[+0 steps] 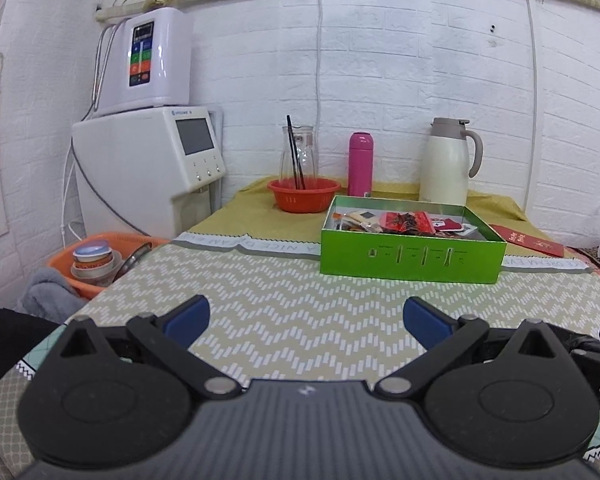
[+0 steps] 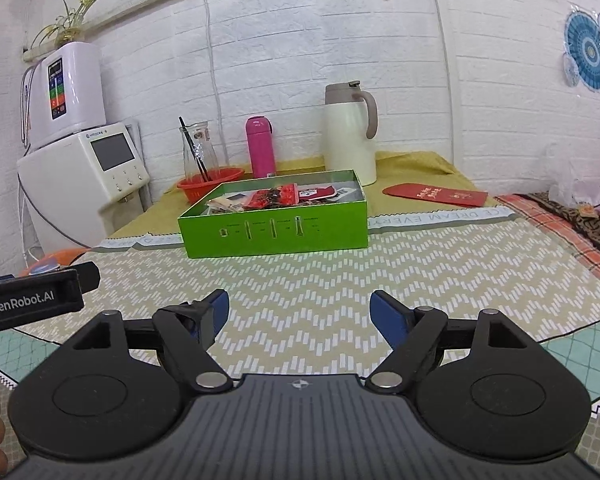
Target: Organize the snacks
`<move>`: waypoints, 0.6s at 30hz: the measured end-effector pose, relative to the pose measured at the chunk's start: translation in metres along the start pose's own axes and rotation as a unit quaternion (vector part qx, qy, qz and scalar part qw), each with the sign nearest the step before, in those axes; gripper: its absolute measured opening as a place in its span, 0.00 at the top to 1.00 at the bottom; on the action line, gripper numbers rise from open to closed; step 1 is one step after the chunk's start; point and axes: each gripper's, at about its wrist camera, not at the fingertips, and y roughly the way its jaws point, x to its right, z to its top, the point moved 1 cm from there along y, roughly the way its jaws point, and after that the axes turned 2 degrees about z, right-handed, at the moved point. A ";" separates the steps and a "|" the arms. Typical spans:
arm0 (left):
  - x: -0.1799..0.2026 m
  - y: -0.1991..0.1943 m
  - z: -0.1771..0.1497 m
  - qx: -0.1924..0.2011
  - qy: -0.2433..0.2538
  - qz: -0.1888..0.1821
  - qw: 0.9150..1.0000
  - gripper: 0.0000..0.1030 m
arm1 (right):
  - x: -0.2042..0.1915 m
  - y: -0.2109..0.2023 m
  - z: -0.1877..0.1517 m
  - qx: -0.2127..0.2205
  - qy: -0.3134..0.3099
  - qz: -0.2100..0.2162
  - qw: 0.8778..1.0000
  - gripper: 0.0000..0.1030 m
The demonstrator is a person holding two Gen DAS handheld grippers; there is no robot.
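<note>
A green box (image 1: 412, 258) stands on the patterned table mat, holding several snack packets (image 1: 404, 222), mostly red and beige. It also shows in the right wrist view (image 2: 276, 236) with the snack packets (image 2: 276, 198) inside. My left gripper (image 1: 306, 316) is open and empty, low over the mat, well short of the box. My right gripper (image 2: 300, 312) is open and empty, also short of the box. The left gripper's body (image 2: 32, 300) shows at the left of the right wrist view.
Behind the box stand a red basket (image 1: 303, 194) with a glass carafe (image 1: 298, 152), a pink bottle (image 1: 360, 164) and a white thermos jug (image 1: 448, 162). A red envelope (image 2: 436, 194) lies right of the box. A water dispenser (image 1: 148, 168) and an orange basin (image 1: 96, 260) are at left.
</note>
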 end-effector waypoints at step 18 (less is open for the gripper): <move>0.012 -0.001 -0.006 -0.005 0.027 -0.030 0.999 0.00 | 0.001 0.007 -0.010 -0.027 0.005 -0.007 1.000 0.00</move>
